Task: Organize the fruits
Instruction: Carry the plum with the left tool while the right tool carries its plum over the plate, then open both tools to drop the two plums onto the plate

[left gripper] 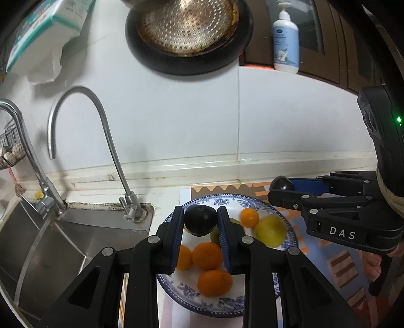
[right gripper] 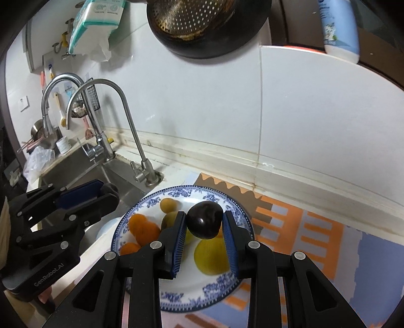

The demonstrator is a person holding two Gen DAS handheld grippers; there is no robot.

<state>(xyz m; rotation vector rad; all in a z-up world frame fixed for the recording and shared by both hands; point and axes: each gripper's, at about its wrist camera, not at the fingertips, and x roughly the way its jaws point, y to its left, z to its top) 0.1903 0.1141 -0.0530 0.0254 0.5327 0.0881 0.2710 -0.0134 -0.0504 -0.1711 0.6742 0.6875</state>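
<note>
Between the left gripper's [left gripper: 200, 222] jaws, the dark plum [left gripper: 199, 220] hides part of a green fruit [left gripper: 214, 233] behind it, and the jaws cover the near edges of two oranges [left gripper: 207, 255]. In the right wrist view, the second plum [right gripper: 205, 219] and the right gripper's [right gripper: 204, 222] jaws mask the plate's [right gripper: 222, 285] middle, with a yellow fruit [right gripper: 210, 256] half hidden beneath. The colander [left gripper: 188, 24] and soap bottle [right gripper: 339, 27] far beyond the jaws are cut by the top edge. The small items by the far faucet [right gripper: 56, 106] are too small to identify.

Steel sink [left gripper: 50, 242] w/ two faucets [left gripper: 106, 141], soap bottle [left gripper: 286, 40] (pump top), hanging strainer [left gripper: 186, 25].
</note>
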